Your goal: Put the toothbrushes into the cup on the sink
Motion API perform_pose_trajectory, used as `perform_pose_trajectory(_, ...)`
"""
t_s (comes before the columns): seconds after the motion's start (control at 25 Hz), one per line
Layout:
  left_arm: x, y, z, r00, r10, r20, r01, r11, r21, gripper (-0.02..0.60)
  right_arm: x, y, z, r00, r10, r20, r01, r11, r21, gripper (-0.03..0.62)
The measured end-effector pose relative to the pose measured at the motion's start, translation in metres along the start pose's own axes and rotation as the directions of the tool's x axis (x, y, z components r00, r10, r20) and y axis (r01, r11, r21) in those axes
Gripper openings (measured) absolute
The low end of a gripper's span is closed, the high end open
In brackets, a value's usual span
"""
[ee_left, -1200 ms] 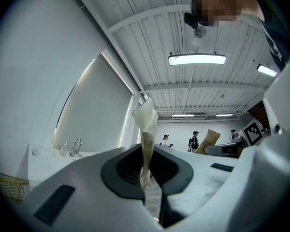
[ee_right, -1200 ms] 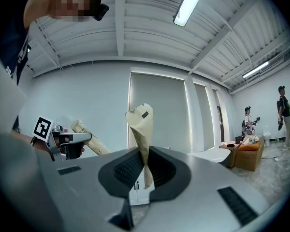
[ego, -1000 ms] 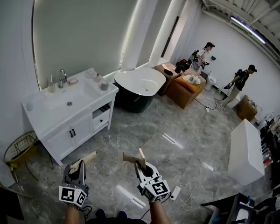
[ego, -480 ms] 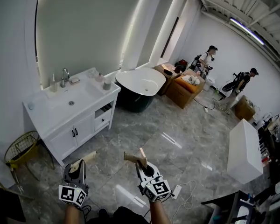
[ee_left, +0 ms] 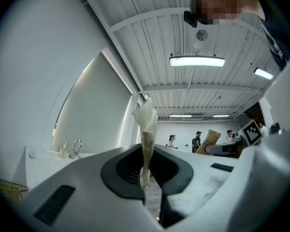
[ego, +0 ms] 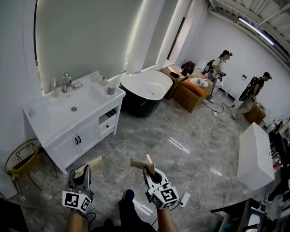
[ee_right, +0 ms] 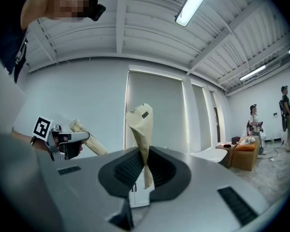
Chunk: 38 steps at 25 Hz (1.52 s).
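Head view – where's the cup [ego: 111, 88]?
– Right end of the sink table [ego: 48, 122], well apart across grey floor [ego: 150, 134], bathtub [ego: 144, 87] beside it. My left hand-held gripper [ego: 82, 170] and right hand-held gripper [ego: 148, 170] each pinch a wrapped toothbrush [ego: 93, 162].

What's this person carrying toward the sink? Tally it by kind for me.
Handheld tools: 2 (left tool, right tool)
Paper-wrapped toothbrushes: 2 (left toothbrush, right toothbrush), one pinched in each tool
Total: 4

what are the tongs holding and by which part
The left tongs pinch a wrapped toothbrush near its lower end; the right tongs pinch a second toothbrush the same way.
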<state>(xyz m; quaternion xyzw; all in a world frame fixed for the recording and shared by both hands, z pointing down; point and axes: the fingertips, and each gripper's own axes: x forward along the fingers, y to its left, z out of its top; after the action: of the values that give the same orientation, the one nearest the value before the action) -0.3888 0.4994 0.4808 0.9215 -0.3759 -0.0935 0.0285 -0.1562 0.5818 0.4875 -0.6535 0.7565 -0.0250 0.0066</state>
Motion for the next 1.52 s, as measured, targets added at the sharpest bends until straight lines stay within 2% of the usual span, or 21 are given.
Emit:
perform_pose_trajectory(0.4, 0.083, 0.021, -0.015, 1.0, 0.027, 0.005, -0.027, 0.999, 0.018, 0.041, 0.074, -0.059, 0.002, 0.999, 0.04, 0.009, -0.04, 0.999, -0.016, 0.048)
perform_pose_trajectory(1.16, 0.217, 0.037, -0.045, 1.0, 0.004, -0.026, -0.004, 1.0, -0.006, 0.041, 0.159, -0.166, -0.001, 1.0, -0.013, -0.001, 0.013, 1.0, 0.007, 0.048)
perform_pose_trajectory(1.52, 0.285, 0.032, -0.051, 0.999, 0.026, -0.039, -0.026, 1.0, -0.001, 0.041, 0.198, -0.228, 0.005, 1.0, 0.005, -0.012, -0.005, 1.0, 0.012, 0.048)
